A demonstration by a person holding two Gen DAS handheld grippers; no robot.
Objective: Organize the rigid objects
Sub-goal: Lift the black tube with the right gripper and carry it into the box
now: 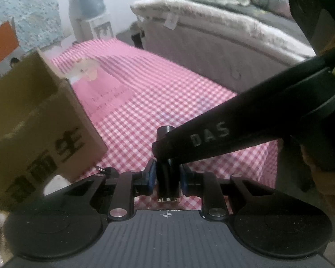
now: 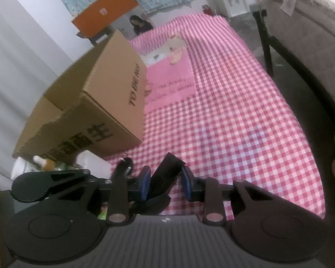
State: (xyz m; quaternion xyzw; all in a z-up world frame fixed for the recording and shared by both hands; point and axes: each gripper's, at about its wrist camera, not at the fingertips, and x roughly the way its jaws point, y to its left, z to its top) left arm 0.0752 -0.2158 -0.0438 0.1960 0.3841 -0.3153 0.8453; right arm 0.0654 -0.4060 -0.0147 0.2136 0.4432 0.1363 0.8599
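Note:
A small black tube with a gold base (image 1: pixel 168 188) stands between the blue pads of my left gripper (image 1: pixel 167 176), which is shut on it just above the pink checked cloth (image 1: pixel 167 93). From the right, a black finger (image 1: pixel 212 134) of the right gripper reaches across the tube's top end. In the right wrist view the same black tube (image 2: pixel 165 174) leans tilted between the blue pads of my right gripper (image 2: pixel 166 183), touching both, so that gripper is shut on its upper part.
An open cardboard box (image 2: pixel 96 102) stands on the left of the cloth (image 2: pixel 234 122), with a small bottle (image 2: pixel 44 164) and other bits in front of it. A mattress (image 1: pixel 212 44) runs along the right. A person (image 2: pixel 140 25) sits at the far end.

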